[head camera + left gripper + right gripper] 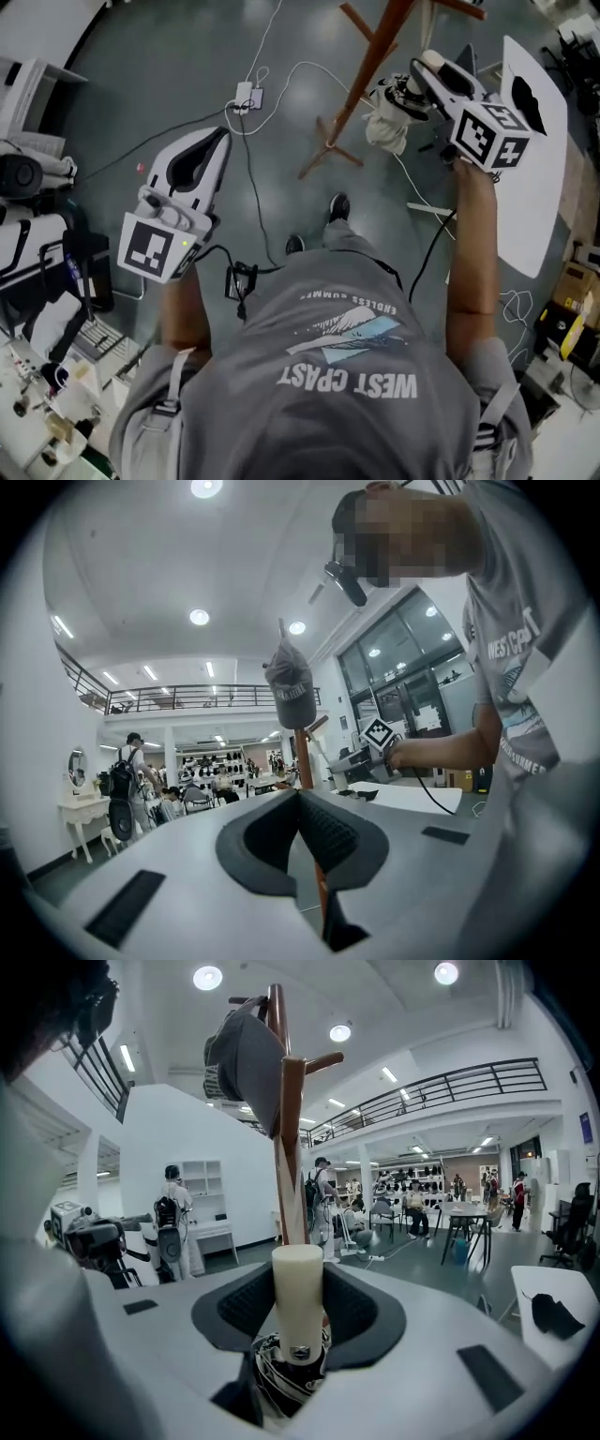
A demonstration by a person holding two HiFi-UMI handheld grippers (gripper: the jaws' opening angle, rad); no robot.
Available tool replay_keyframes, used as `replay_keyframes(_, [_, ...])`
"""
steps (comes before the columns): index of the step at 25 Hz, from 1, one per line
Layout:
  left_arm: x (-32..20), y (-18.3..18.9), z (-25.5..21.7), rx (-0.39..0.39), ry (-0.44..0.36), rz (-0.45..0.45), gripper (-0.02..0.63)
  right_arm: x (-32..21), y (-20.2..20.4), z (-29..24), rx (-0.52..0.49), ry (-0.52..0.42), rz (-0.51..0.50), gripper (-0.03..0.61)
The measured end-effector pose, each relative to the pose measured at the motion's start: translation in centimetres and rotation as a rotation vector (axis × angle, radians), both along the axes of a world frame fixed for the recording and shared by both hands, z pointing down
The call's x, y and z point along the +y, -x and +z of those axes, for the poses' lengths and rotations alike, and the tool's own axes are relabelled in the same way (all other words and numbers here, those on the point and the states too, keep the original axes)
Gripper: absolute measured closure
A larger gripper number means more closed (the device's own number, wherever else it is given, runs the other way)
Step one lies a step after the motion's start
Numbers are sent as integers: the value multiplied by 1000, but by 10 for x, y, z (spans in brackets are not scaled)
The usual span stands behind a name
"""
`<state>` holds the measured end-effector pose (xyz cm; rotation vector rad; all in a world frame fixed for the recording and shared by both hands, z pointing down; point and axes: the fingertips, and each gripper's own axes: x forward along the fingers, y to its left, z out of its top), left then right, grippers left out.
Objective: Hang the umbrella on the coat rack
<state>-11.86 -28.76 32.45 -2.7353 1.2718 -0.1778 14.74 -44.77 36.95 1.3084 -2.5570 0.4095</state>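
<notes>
Right gripper view, cap (240, 1065) on coat rack (291, 1129)

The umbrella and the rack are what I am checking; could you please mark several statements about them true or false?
1. The right gripper is shut on the umbrella. True.
2. The umbrella hangs on the rack. False: it is in the right gripper, short of the rack.
3. A grey cap hangs on the rack. True.
4. The left gripper holds the cap. False: its jaws are together with nothing between them.
5. The umbrella is spread open. False: it is folded, with its cream handle standing up between the jaws.
</notes>
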Motion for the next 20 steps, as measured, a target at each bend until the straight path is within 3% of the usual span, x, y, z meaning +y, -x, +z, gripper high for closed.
replay_keyframes(3, [7,11,4,-8,15,-39,598,-4,3,5,4,2,12,402])
replay_keyframes(11, [43,83,1,-3,6,-101,597,12,47,-12,63,-47,77,404])
replay_keyframes(20, [70,97,9,-14,3,-118,598,62,39,-40,39,-130,91,442])
